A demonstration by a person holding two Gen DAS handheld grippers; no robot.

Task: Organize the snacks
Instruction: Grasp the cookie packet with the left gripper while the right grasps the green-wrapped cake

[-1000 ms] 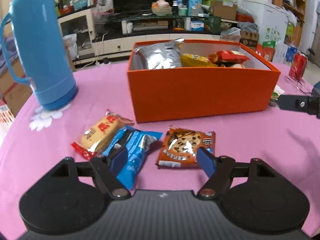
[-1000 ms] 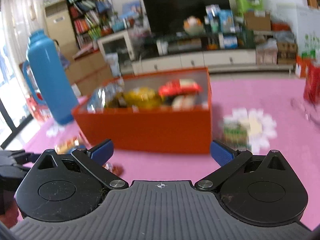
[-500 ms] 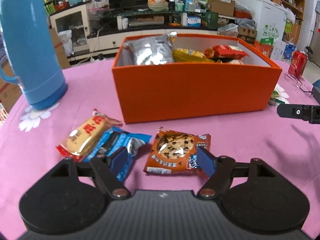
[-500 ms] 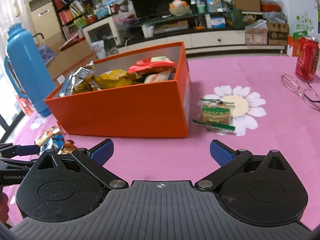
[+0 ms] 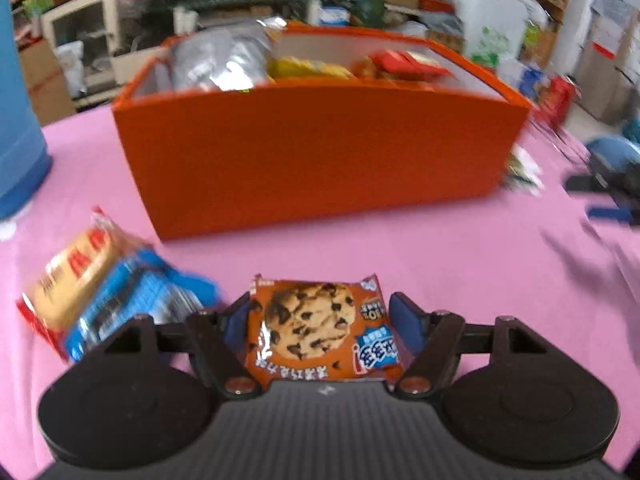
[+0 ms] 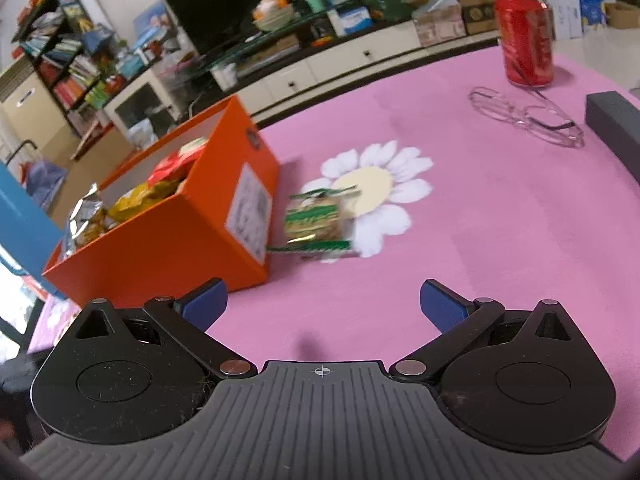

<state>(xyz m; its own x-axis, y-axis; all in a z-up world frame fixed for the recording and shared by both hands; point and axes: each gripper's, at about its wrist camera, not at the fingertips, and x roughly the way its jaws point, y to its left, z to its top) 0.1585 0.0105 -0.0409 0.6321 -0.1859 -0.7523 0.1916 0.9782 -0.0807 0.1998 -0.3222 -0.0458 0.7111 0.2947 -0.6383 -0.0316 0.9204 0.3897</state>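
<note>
On a pink tablecloth [image 6: 500, 216], my left claw [image 5: 322, 326] straddles a brown chocolate-chip cookie packet [image 5: 320, 330]; the blue pads [image 5: 404, 322] sit at the packet's two sides, the left one touching its edge, the right one just beside it, and I cannot tell whether the grip has closed on it. At ten o'clock from that packet lie two more snacks, a blue wrapped biscuit pack [image 5: 132, 300] and, overlapping its far side, a red-and-yellow wafer pack [image 5: 72, 276]. At twelve o'clock stands the orange box [image 5: 316, 152], already holding a silver foil bag [image 5: 220, 62], a yellow bag [image 5: 308, 68] and a red packet [image 5: 404, 62]. A blue thermos [image 5: 18, 120] fills the left edge, at nine o'clock from the box.

My right claw [image 6: 322, 306] hangs wide open above bare cloth, gripping nothing. At twelve o'clock from it lies a green-striped cracker packet [image 6: 316, 220], just beside the orange box's [image 6: 172, 240] labelled end and partly over a printed white daisy [image 6: 372, 188]. Toward two o'clock, well apart, rest a pair of clear glasses [image 6: 528, 116], a red soda can [image 6: 526, 50] beyond them, and a dark case [image 6: 616, 124] at the right edge. The left view is motion-blurred.
</note>
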